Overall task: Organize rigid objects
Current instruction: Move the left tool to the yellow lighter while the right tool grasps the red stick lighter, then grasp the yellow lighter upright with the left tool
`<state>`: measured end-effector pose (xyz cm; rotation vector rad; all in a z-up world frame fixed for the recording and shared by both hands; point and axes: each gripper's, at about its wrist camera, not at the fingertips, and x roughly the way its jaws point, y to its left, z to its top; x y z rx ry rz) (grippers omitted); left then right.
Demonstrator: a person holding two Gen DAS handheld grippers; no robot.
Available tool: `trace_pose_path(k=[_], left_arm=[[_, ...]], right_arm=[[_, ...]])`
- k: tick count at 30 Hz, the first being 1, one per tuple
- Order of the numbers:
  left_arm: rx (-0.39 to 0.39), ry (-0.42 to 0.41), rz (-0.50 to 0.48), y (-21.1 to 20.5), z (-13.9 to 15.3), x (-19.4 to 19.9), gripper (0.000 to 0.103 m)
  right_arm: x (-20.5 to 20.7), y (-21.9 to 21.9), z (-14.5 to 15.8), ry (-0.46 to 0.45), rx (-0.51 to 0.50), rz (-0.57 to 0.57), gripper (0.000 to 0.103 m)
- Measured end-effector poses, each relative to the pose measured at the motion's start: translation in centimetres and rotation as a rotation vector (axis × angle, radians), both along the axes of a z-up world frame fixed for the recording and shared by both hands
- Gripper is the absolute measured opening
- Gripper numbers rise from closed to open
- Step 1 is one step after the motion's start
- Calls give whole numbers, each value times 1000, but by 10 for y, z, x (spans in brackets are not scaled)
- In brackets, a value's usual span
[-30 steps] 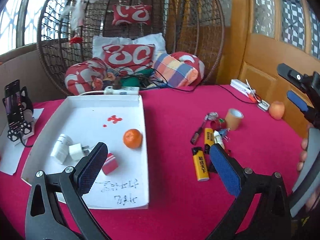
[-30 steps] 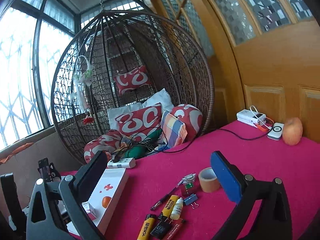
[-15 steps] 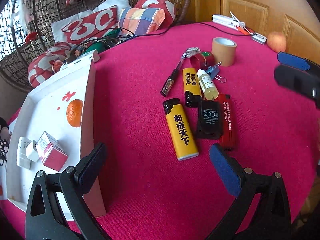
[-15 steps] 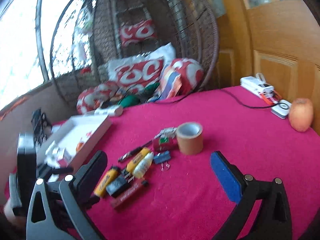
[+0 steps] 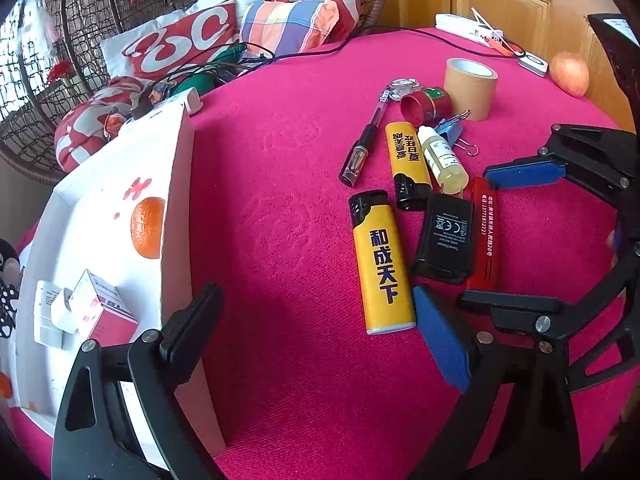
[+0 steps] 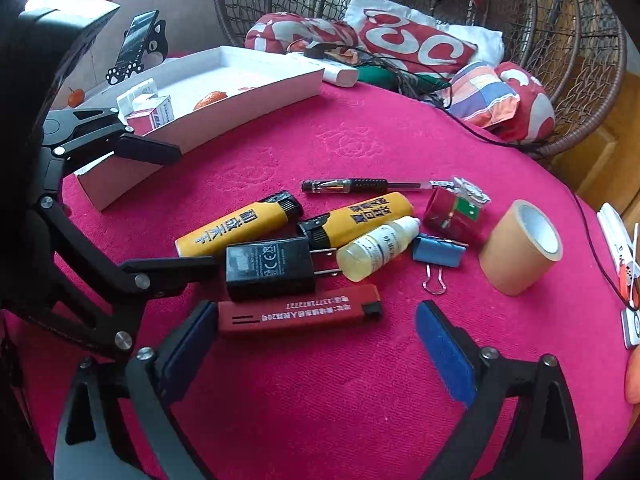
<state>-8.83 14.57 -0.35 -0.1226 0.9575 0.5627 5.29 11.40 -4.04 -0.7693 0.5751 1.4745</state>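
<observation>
A heap of small objects lies on the pink table: two yellow lighters (image 5: pixel 382 264) (image 6: pixel 236 226), a black charger (image 5: pixel 444 236) (image 6: pixel 270 266), a red lighter (image 5: pixel 484 236) (image 6: pixel 298 314), a dropper bottle (image 5: pixel 444 160) (image 6: pixel 376 250), a pen (image 5: pixel 364 144), a red tin (image 6: pixel 450 210) and a blue clip (image 6: pixel 438 250). My left gripper (image 5: pixel 316 340) is open just in front of the near yellow lighter. My right gripper (image 6: pixel 316 340) is open, low over the red lighter's near side. A white tray (image 5: pixel 176 208) (image 6: pixel 248 100) at the left holds an orange (image 5: pixel 148 222) and small boxes (image 5: pixel 104 312).
A brown tape roll (image 5: pixel 470 88) (image 6: pixel 520 248) stands beyond the heap. An apple (image 5: pixel 568 74) and white devices (image 5: pixel 468 28) lie at the far right edge. Cushions (image 5: pixel 188 40) and cables (image 5: pixel 224 64) sit behind the table in a wicker chair. A phone on a stand (image 6: pixel 134 46) is far left.
Both grippers have dropped and closed in on the heap; the right gripper has come down from high above to beside the red lighter. Both stay open.
</observation>
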Motion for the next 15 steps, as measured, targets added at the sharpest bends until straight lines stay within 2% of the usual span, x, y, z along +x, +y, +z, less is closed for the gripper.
trace_pose_path(k=[5,7,8,10,13,15], left_arm=[[4,-4,-25,0,0,9,94],[-15,-17,-45,1,2,12,78],[-29,-22,-49,2,2,14,74],[-47,-31,-59,1,4,17,49],[-61,-40,-67,-3,4,19,38],[-78,-50,-61,-2,4,19,38]], right_arm=[[-1,-14,1,-6,17,-27,81],[4,-19,2,13,23,-66,81],[8,-22,3,29,28,-88,81],[17,-25,5,69,37,-126,81],[27,-25,7,115,48,-165,81],[29,-24,6,124,46,-172,81]])
